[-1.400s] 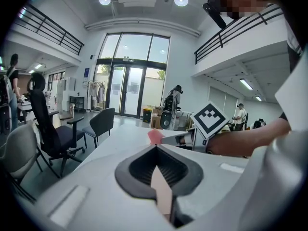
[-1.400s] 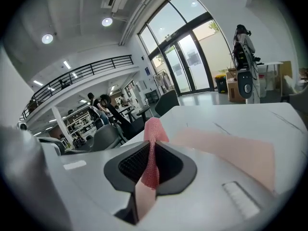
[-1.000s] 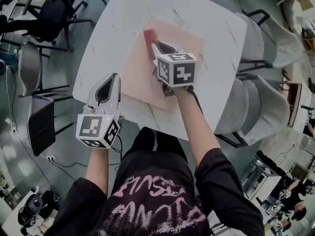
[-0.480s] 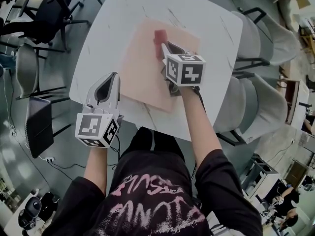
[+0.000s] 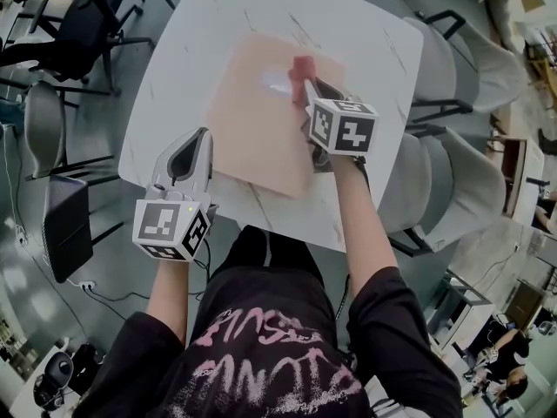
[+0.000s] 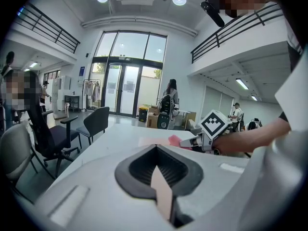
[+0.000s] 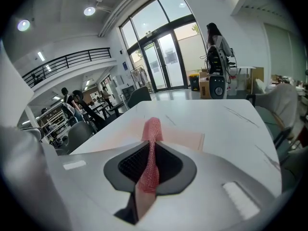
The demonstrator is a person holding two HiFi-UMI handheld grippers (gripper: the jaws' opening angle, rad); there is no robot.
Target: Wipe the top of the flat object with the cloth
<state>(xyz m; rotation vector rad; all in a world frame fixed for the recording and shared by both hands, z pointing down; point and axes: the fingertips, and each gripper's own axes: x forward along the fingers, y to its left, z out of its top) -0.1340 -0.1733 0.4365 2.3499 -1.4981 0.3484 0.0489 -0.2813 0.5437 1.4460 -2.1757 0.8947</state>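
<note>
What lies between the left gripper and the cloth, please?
The head view shows only the bare top of the flat pink board between the left gripper and the cloth.

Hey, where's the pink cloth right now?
In the head view the cloth is pinched in the right gripper, at the far right part of the flat pink board on the white table.

Cloth (image 5: 304,68): my right gripper (image 5: 313,85) covered most of it from above; only one end showed.
Flat board (image 5: 252,120): its right edge lay hidden under that gripper.
Table (image 5: 365,24): far edge cut off at the top.
</note>
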